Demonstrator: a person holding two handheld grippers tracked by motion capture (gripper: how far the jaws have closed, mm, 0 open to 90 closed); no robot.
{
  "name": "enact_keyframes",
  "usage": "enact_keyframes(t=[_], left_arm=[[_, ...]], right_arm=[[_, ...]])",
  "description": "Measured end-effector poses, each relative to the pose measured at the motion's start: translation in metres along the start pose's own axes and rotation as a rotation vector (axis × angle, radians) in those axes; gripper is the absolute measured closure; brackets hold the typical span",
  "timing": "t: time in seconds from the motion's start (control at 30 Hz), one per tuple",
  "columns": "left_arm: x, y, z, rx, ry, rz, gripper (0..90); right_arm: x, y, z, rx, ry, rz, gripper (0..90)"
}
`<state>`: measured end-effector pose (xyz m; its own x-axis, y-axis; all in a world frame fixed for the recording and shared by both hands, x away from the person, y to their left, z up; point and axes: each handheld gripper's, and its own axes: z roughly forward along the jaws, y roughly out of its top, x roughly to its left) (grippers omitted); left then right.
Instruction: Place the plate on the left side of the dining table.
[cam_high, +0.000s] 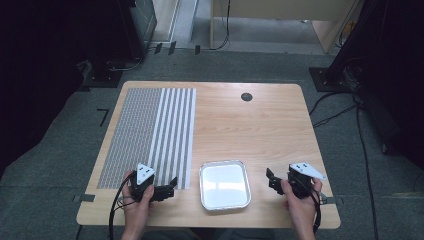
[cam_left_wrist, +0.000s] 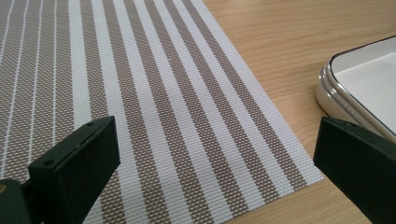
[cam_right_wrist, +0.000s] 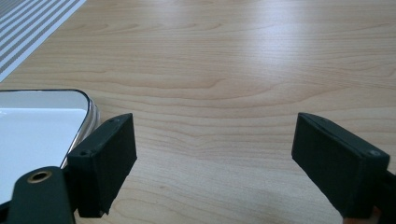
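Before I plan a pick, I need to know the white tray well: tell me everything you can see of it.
The white tray is a shallow, square-ish dish with rounded corners, a thin dark line along its rim and a glossy, enamel-like look. It is empty and lies flat on the wooden table, near the front edge, just right of the striped placemat without touching it. It sits between the left gripper and the right gripper; neither touches it, both open.

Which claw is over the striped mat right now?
The left claw: it sits over the near edge of the brown-and-white striped woven mat. The right claw is over bare wood.
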<state>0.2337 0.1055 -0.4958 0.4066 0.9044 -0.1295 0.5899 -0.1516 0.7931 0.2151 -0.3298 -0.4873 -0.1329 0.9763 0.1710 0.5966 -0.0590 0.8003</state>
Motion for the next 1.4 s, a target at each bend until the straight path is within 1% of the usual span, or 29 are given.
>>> enact_keyframes(t=[0.13, 0.3, 0.37, 0.4, 0.47, 0.67, 0.7, 0.77, 0.8, 0.83, 0.87, 0.9, 0.93, 0.97, 1.0, 1.1, 1.13, 1.17, 1.2, 1.23, 1.27, 1.3, 1.33, 1.37, 1.4], left_arm=[[-0.005, 0.001, 0.002, 0.000, -0.014, -0.013, 0.3], [-0.011, 0.001, 0.003, 0.004, -0.026, -0.014, 0.3], [-0.013, 0.001, 0.004, 0.004, -0.032, -0.017, 0.3], [-0.014, 0.001, 0.004, 0.002, -0.039, -0.019, 0.3], [-0.016, 0.001, 0.004, -0.002, -0.055, -0.023, 0.3], [-0.023, 0.002, 0.006, 0.002, -0.066, -0.017, 0.3], [-0.025, 0.002, 0.007, 0.007, -0.065, -0.012, 0.3], [-0.027, 0.002, 0.008, 0.009, -0.066, -0.009, 0.3], [-0.029, 0.001, 0.008, 0.008, -0.054, -0.006, 6.5], [-0.031, 0.001, 0.008, 0.007, -0.037, -0.004, 6.5], [-0.034, 0.001, 0.009, 0.008, -0.025, 0.002, 12.5], [-0.035, 0.001, 0.009, 0.010, -0.021, 0.003, 12.5], [-0.037, 0.001, 0.010, 0.013, -0.022, 0.006, 14.0], [-0.038, 0.001, 0.010, 0.013, -0.026, 0.009, 14.0], [-0.041, 0.001, 0.011, 0.016, -0.025, 0.013, 15.1], [-0.044, 0.000, 0.012, 0.018, -0.019, 0.012, 17.8], [-0.046, 0.000, 0.012, 0.020, -0.014, 0.010, 17.8], [-0.048, 0.000, 0.013, 0.022, -0.010, 0.008, 21.6], [-0.048, 0.000, 0.013, 0.022, -0.010, 0.008, 22.0], [-0.049, 0.000, 0.013, 0.022, -0.012, 0.005, 22.0], [-0.051, 0.000, 0.013, 0.023, -0.023, 0.002, 23.5], [-0.051, 0.000, 0.013, 0.023, -0.023, 0.002, 24.1], [-0.053, 0.000, 0.014, 0.029, -0.034, 0.001, 25.2], [-0.053, 0.000, 0.014, 0.029, -0.034, 0.001, 26.4], [-0.055, -0.001, 0.014, 0.031, -0.042, 0.008, 29.3]], right_arm=[[0.004, 0.000, 0.001, -0.003, 0.009, -0.007, 14.0], [0.008, 0.000, 0.002, -0.004, 0.015, -0.009, 14.0], [0.009, 0.000, 0.002, -0.008, 0.020, -0.004, 14.0], [0.011, 0.001, 0.002, -0.016, 0.027, 0.006, 14.0], [0.014, 0.002, 0.002, -0.023, 0.027, 0.010, 14.3], [0.021, 0.003, 0.004, -0.028, 0.029, 0.012, 16.2], [0.024, 0.004, 0.005, -0.030, 0.031, 0.013, 18.7], [0.025, 0.004, 0.005, -0.033, 0.033, 0.014, 20.2], [0.027, 0.004, 0.005, -0.040, 0.045, 0.017, 28.1], [0.027, 0.004, 0.005, -0.040, 0.045, 0.017, 28.1], [0.029, 0.004, 0.005, -0.046, 0.066, 0.020, 37.8], [0.029, 0.004, 0.005, -0.046, 0.066, 0.020, 37.8], [0.031, 0.004, 0.005, -0.047, 0.081, 0.019, 43.6], [0.031, 0.004, 0.005, -0.047, 0.081, 0.019, 43.6], [0.034, 0.003, 0.006, -0.046, 0.093, 0.018, 47.7], [0.036, 0.003, 0.006, -0.042, 0.099, 0.013, 49.8], [0.037, 0.002, 0.007, -0.038, 0.096, 0.005, 50.6], [0.040, 0.001, 0.009, -0.035, 0.090, -0.014, 51.8], [0.040, 0.001, 0.009, -0.035, 0.090, -0.014, 51.8], [0.041, 0.001, 0.009, -0.035, 0.094, -0.015, 53.1], [0.043, 0.000, 0.011, -0.022, 0.110, -0.016, 55.8], [0.043, 0.000, 0.011, -0.022, 0.110, -0.016, 55.8], [0.047, -0.001, 0.013, 0.000, 0.123, -0.017, 57.2], [0.047, -0.001, 0.013, 0.000, 0.123, -0.017, 57.2], [0.050, -0.001, 0.015, 0.012, 0.129, -0.017, 58.1]])
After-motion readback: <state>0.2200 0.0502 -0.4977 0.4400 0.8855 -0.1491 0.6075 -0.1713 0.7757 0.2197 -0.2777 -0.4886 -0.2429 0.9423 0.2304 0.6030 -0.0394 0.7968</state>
